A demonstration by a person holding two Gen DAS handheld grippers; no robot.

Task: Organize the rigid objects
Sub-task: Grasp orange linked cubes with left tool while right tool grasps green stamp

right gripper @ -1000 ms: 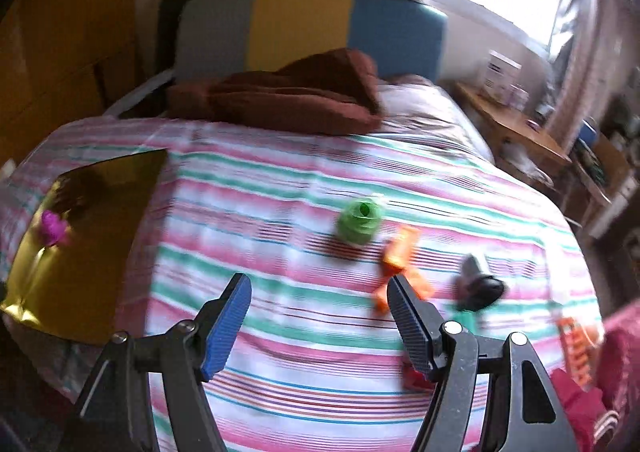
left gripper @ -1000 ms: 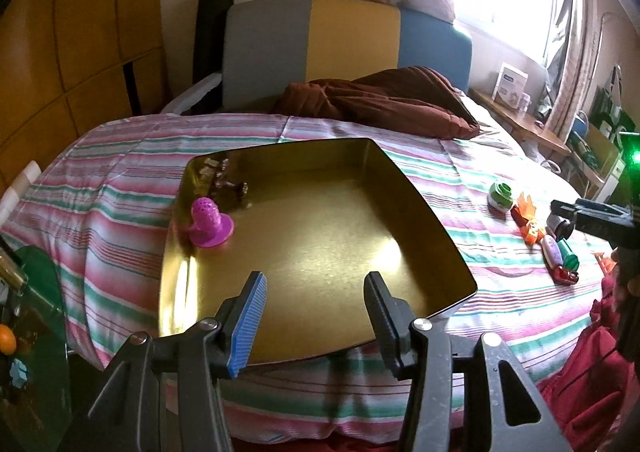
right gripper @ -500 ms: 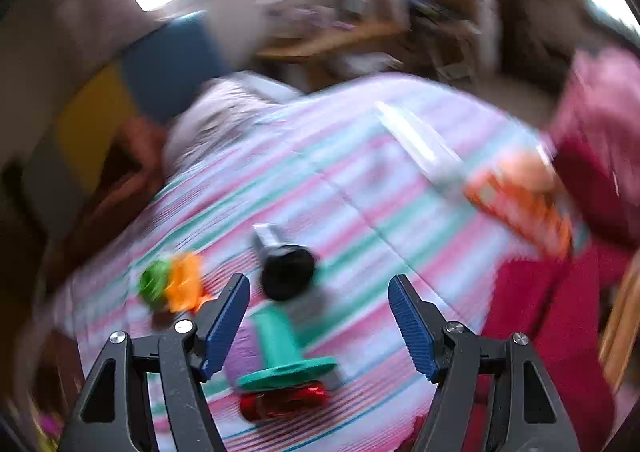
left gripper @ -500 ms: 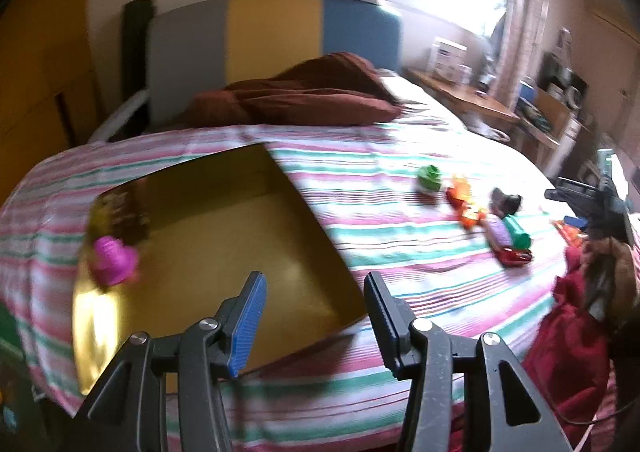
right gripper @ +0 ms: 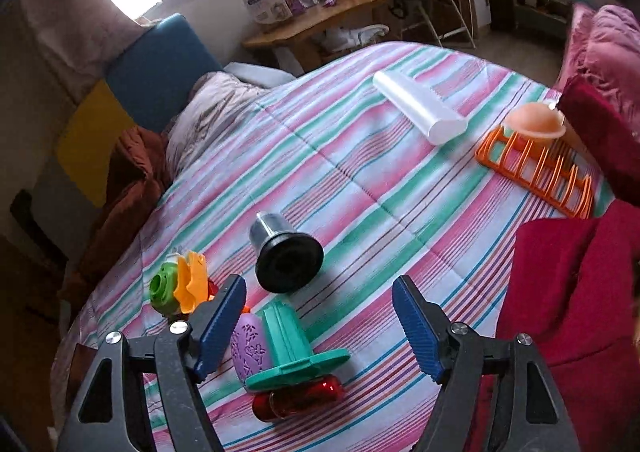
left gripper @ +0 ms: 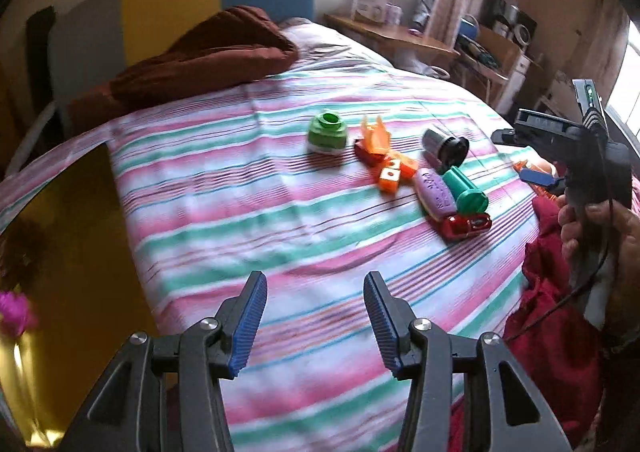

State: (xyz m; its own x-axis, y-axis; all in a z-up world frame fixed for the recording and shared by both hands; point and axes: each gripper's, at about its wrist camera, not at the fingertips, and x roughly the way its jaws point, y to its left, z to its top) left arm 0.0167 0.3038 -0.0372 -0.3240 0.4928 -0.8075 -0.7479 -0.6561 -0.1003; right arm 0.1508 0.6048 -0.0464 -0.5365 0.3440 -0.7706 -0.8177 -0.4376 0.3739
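Opening right fingers: right gripper (right gripper: 318,328) jaws are spreading, nothing gripped; teal spool (right gripper: 290,348) lies between them, untouched.
Left fingers: left gripper (left gripper: 316,324) about half open, empty, over bare bedspread (left gripper: 248,211).
Cluster risk: spool touches purple egg (right gripper: 248,348) and red car (right gripper: 296,398); a closing finger could catch either, or nudge them off the bed edge.
Black cup (right gripper: 286,258): on its side just beyond; likely to roll if bumped.
Soft bed: pressing down may sink and tip toys.
Gold tray (left gripper: 72,252): well apart at left; long carry, drop possible.
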